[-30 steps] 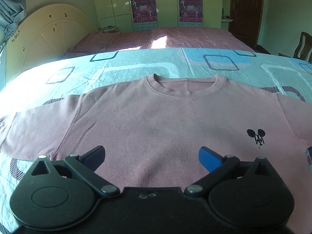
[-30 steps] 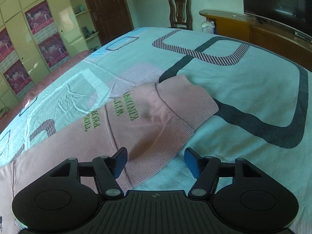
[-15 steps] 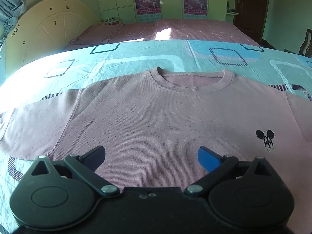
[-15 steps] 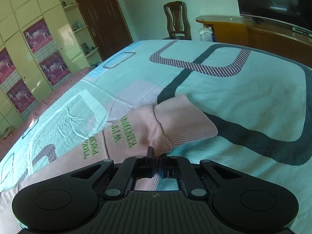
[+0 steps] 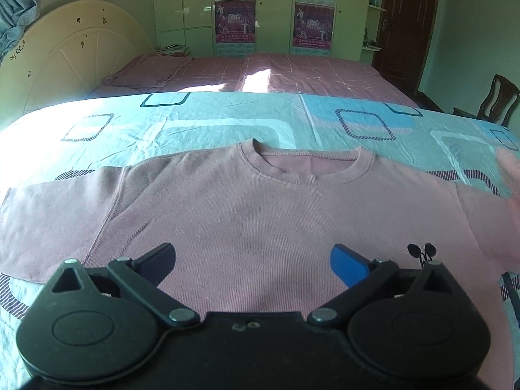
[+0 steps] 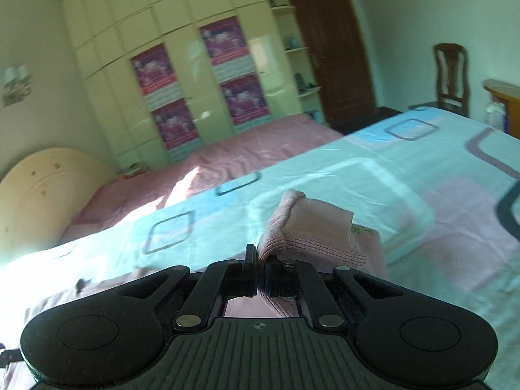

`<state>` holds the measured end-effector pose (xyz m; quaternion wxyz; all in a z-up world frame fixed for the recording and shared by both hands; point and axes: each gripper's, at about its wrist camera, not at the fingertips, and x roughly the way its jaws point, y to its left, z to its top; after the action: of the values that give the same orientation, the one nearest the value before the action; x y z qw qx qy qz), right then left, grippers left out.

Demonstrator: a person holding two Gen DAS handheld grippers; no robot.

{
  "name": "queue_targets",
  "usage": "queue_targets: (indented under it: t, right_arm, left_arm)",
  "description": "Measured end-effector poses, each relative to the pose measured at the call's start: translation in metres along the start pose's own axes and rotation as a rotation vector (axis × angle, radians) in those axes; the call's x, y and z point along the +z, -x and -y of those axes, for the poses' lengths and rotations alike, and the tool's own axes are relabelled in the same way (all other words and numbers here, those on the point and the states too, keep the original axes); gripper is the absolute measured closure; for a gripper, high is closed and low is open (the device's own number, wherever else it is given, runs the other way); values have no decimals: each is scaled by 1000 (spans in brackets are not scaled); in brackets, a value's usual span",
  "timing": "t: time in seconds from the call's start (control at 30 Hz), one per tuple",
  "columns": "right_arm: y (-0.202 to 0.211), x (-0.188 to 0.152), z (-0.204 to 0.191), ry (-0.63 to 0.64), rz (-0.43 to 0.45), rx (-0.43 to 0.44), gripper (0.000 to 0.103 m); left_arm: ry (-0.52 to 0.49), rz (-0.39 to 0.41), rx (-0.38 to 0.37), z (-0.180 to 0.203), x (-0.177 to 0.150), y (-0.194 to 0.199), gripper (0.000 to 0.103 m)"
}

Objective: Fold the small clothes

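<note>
Pink sweatshirt (image 5: 260, 221) lies flat, front up, on the turquoise patterned bedspread (image 5: 201, 123), neck opening toward the far side, one sleeve (image 5: 48, 214) spread out flat to the left of the left wrist view. Left gripper (image 5: 252, 261) hovers over the lower chest area, jaws wide apart, nothing between them; one black finger, one blue finger (image 5: 349, 265). Small black mouse-head print (image 5: 421, 251) sits just right of the blue finger. Far right edge of that view shows a blurred pink shape, cannot tell what it is. Behind the bedspread: a second bed with a mauve cover (image 5: 260, 73), cream rounded headboard (image 5: 74, 55), wardrobe with posters (image 5: 234, 26), dark door (image 5: 406, 22), wooden chair (image 5: 494, 100). Right wrist view, somewhat motion-blurred: right gripper (image 6: 259, 271) is clamped tight on the ribbed cuff (image 6: 276, 237) of the other sleeve, cloth pinched between the fingertips. Cuff end is lifted off the bedspread and bunched up ahead of the fingers; green lettering (image 6: 360, 230) shows on the sleeve just right of the fold. Sweatshirt body runs under the gripper toward the lower left, with a dark spot of the print (image 6: 81, 283) visible there. Same wardrobe, door and chair in the background.
</note>
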<state>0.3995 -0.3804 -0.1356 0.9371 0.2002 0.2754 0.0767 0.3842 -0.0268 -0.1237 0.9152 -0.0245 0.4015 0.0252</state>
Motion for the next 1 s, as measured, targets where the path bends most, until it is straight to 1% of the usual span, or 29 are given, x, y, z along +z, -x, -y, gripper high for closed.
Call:
queue_targets:
  t: [0.13,0.23,0.3,0.33,0.37,0.4,0.43,0.47,0.53,0.57,0.63,0.73,0.77,0.87,0.97,1.0]
  right_arm:
    - [-29,-30,-65,88,-114,137,100]
    - [-48,-59,-98,138,-218,211,100]
    - [-56,-76,-114,192,-275,224,99]
    - [-58,-83,-121,224,-298,221,97]
    - [-56,-91,-123,240,-309,230,80]
    - [-55,-93,-126,242,-311,248,42]
    - [-49,-98,-123,241,-298,267,24]
    - [-43,-99,-121,244,-274,282,11]
    - [-35,-97,-121,252,-279,328,11]
    - [-33,-92,-118,248,-289,325,11]
    - [-23,-90,-104,238,-293,267,11]
    - [-3,-88,-69,192,-278,140,11]
    - [5,-88,-57,174,-269,96,11]
    - [22,-92,-31,142,-255,-18,11]
    - [31,-94,-11,72,-266,-65,11]
    - [35,-94,-8,60,-264,-80,11]
  left_arm:
    - [-19,18,10,-6,1,1,1]
    - [-23,15,-19,-9,0,-1,2]
    - [-10,0,-47,-9,1,-4,2]
    - [-7,-4,-60,-8,2,-5,2]
    - [-8,-6,-72,-6,2,-6,2]
    - [-11,-6,-83,-4,2,-7,2]
    - [-18,-4,-101,0,2,-8,2]
    - [-28,-2,-116,4,2,-8,1]
    - [-55,4,-136,13,1,-8,2]
    - [-69,6,-151,17,1,-7,2]
    - [-108,17,-188,29,1,-5,2]
    - [-200,27,-258,56,-2,-3,2]
    - [-243,26,-285,70,-6,-2,2]
    - [-344,27,-325,106,-19,-7,3]
    - [-404,6,-347,136,-32,-19,3]
    - [-422,6,-338,142,-35,-22,3]
